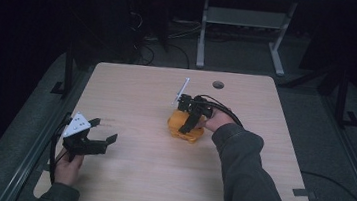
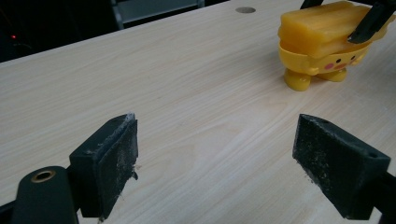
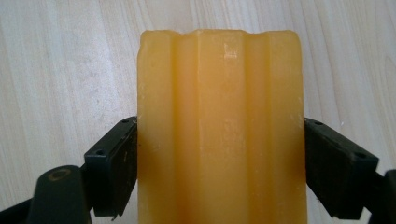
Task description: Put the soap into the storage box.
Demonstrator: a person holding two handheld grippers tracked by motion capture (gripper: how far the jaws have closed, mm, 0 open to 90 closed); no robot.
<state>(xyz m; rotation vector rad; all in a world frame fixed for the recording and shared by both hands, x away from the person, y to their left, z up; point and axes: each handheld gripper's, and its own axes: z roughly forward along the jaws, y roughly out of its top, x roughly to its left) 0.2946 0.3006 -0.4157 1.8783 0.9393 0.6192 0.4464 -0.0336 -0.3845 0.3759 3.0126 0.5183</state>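
**A:** Fingers (image 3: 114,172) on the right gripper (image 1: 190,121) are clamped on both sides of the yellow ridged lid (image 3: 222,130), sitting on the duck-faced box (image 2: 322,63) mid-table (image 1: 133,176).

**B:** And the left gripper (image 1: 105,130)?

**A:** Spread wide, holding nothing, near the table's left edge.

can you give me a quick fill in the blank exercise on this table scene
1. The right gripper is shut on the ribbed ____ lid.
2. The left gripper has its jaws ____, with nothing between them.
3. The chick-faced container stands on a ____ table.

Missing words: yellow; open; wooden
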